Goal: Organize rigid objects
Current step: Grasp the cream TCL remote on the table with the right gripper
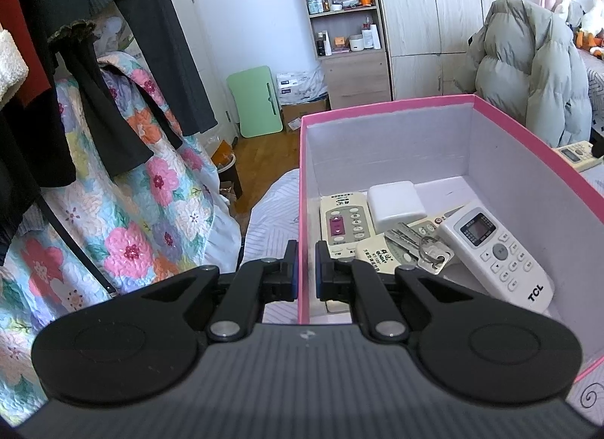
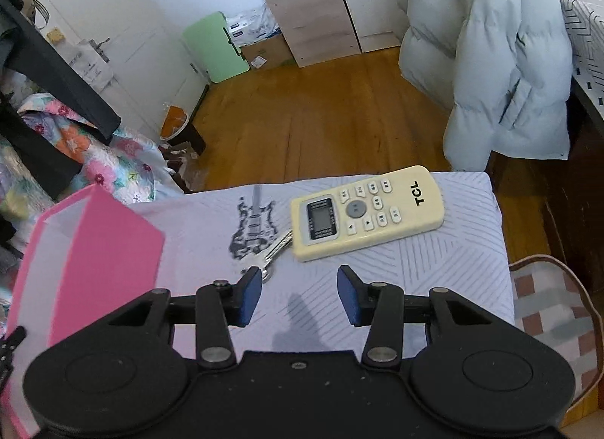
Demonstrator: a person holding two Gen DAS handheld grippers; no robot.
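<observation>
Left gripper pinched the pink cardboard box's wall; right gripper hung spread and empty (the flat silver keys beside the cream TCL remote could've slipped)

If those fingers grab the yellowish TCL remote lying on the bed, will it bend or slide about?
The yellowish TCL remote looks like a hard plastic shell, so it probably stays stiff. Being flat, it should not roll. Its smooth casing might slip between the fingers, and the soft bed cover may give under a push.
</observation>
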